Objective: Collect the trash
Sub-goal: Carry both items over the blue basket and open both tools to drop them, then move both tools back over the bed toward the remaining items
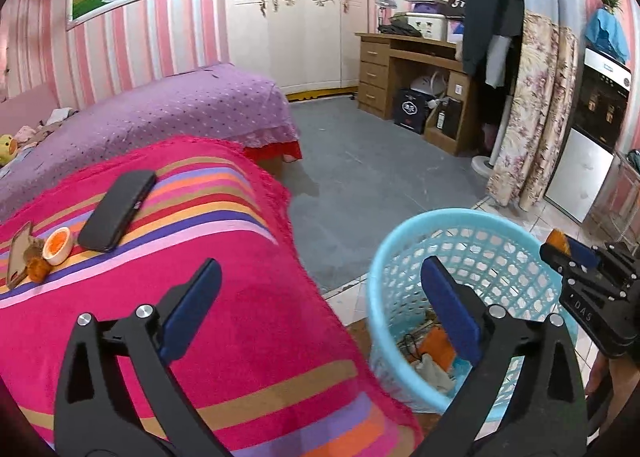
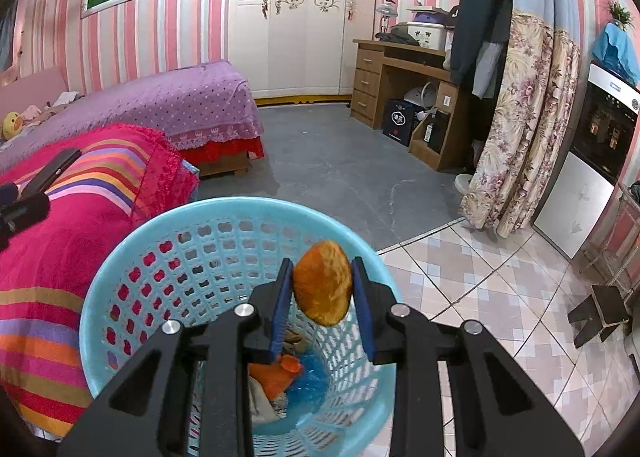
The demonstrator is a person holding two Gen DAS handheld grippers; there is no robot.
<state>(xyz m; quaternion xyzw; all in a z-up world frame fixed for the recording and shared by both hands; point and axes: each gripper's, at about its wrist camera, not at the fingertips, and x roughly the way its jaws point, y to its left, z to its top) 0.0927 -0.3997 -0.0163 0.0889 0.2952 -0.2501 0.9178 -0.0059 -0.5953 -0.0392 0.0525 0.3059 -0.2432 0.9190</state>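
Note:
A light blue mesh basket point(image 1: 400, 241) point(image 2: 120, 257) stands on the floor beside the striped pink blanket point(image 1: 240, 317). Orange scraps point(image 2: 276, 375), a blue wrapper point(image 2: 310, 377) and pale paper lie in its bottom. My right gripper point(image 2: 322, 265) is shut on an orange peel piece point(image 2: 324, 283), held above the basket's far rim; in the left wrist view the right gripper point(image 1: 576, 253) shows at the right edge. My left gripper point(image 1: 320, 269) is open wide and empty, spanning the blanket's edge and the basket. A small white cup point(image 1: 58, 245) and another orange scrap point(image 1: 38, 269) lie on the blanket.
A black phone point(image 1: 116, 211) and a flat case point(image 1: 18, 257) lie beside the cup. Beyond are a purple bed point(image 1: 180, 105), grey floor, a wooden desk point(image 1: 400, 69), a floral curtain point(image 1: 532, 117) and a small dark stool point(image 2: 600, 313) on the tiles.

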